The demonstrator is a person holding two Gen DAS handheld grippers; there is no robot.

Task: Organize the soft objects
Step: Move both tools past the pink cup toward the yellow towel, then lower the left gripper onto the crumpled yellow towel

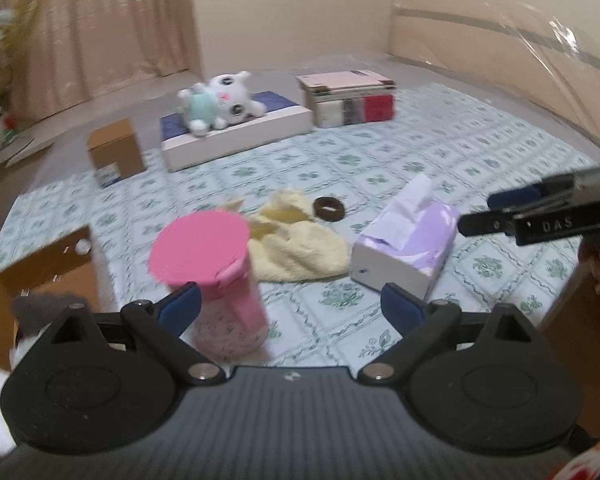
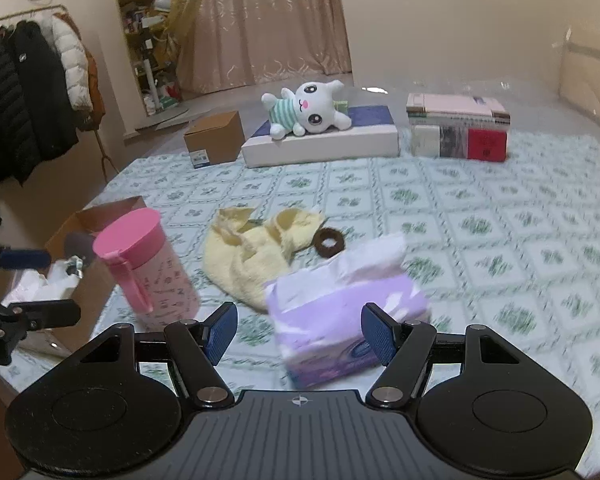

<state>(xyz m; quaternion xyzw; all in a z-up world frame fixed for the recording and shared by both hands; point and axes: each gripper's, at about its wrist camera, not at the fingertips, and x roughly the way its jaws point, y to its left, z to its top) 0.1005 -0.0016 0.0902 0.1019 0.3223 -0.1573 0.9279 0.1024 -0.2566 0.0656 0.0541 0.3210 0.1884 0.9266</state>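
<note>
Fluffy yellow cloth (image 2: 248, 264) (terry-like) at twelve o'clock of a glossy purple plastic-wrapped tissue pack (image 2: 340, 320); smooth pink plastic cup (image 2: 140, 264).

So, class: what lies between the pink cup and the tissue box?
The yellow towel lies between the cup and tissue box, clearest in the right wrist view.

Setting: a room in a home, most likely a bedroom. Evidence: floor-length beige curtains (image 2: 260, 20) on the far wall, a rack of winter coats (image 2: 32, 92) at left, and a cluttered shelf (image 2: 148, 28) beside the curtains. The work surface carries a green floral cloth (image 2: 480, 220), with a plush toy (image 2: 306, 110) and stacked books (image 2: 458, 126) at its far end.
</note>
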